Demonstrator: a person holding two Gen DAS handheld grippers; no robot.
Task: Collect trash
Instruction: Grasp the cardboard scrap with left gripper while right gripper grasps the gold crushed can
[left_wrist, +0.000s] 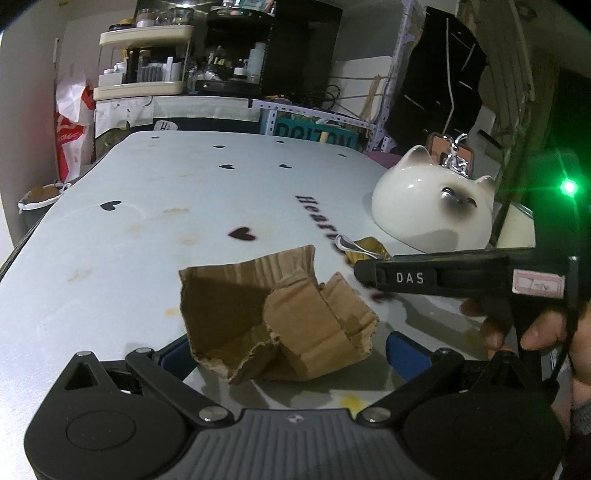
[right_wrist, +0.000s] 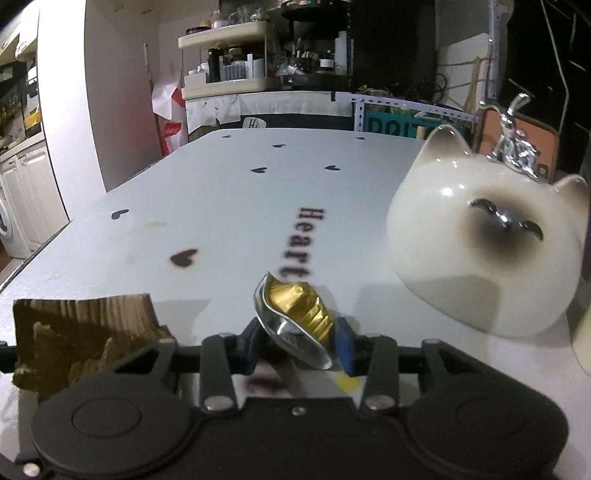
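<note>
A crumpled piece of brown cardboard (left_wrist: 273, 314) lies between the blue fingers of my left gripper (left_wrist: 288, 350), whose jaws stand wide apart around it. The cardboard also shows at the left of the right wrist view (right_wrist: 85, 339). My right gripper (right_wrist: 299, 339) is shut on a crushed gold coffee capsule (right_wrist: 295, 314) with a silver rim, just above the white table (right_wrist: 221, 206). In the left wrist view the right gripper (left_wrist: 443, 277) reaches in from the right, with the capsule (left_wrist: 365, 249) at its tip.
A white ceramic cat-head bowl (right_wrist: 491, 243) holding a crumpled piece of foil (right_wrist: 513, 151) stands at the right of the table; it also shows in the left wrist view (left_wrist: 436, 206). Shelves with bottles (left_wrist: 147, 59) stand behind the table. A bin (left_wrist: 37, 203) is at the left.
</note>
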